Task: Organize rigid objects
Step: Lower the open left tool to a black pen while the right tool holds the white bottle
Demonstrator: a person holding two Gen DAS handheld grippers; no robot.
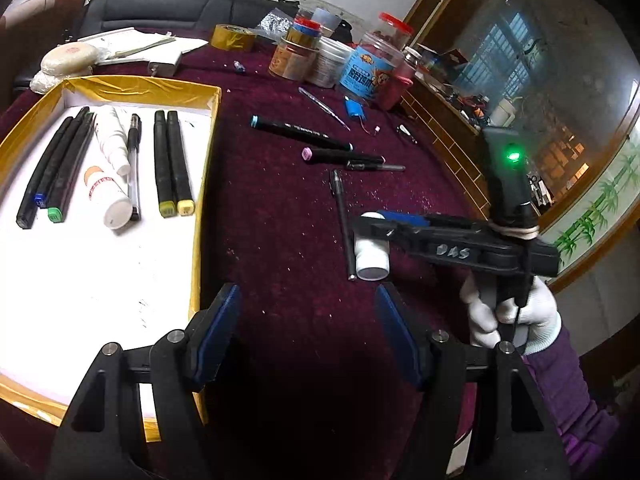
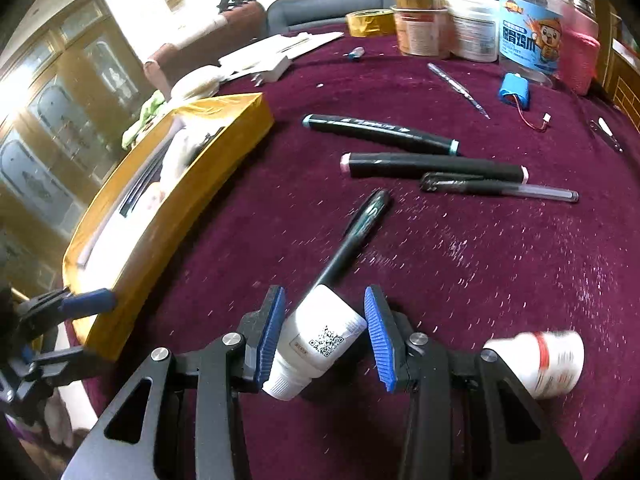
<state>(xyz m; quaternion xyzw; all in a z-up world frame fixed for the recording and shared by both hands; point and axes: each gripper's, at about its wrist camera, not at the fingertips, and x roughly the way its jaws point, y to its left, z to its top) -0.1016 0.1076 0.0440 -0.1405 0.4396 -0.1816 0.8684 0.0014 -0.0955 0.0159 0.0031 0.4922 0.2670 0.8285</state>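
Between the right gripper (image 2: 325, 334) pads, at six o'clock, a white tube (image 2: 316, 344) sits clamped above the maroon cloth (image 2: 480, 260). The left gripper (image 1: 308, 334) gapes empty. Farther, at eleven o'clock, lies the gold-edged tray (image 1: 200, 200) with markers (image 1: 172, 160).

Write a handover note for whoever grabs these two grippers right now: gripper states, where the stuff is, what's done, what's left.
Left gripper: open, empty, over the maroon cloth beside the gold-edged tray.
Right gripper: jaws around the white bottle; contact is not clear.
Done: four black markers, two white tubes and a pen lie in the tray.
Left on the cloth: teal-capped marker, pink-capped marker, clear pen, black pen touching the bottle, second white bottle near the right gripper.
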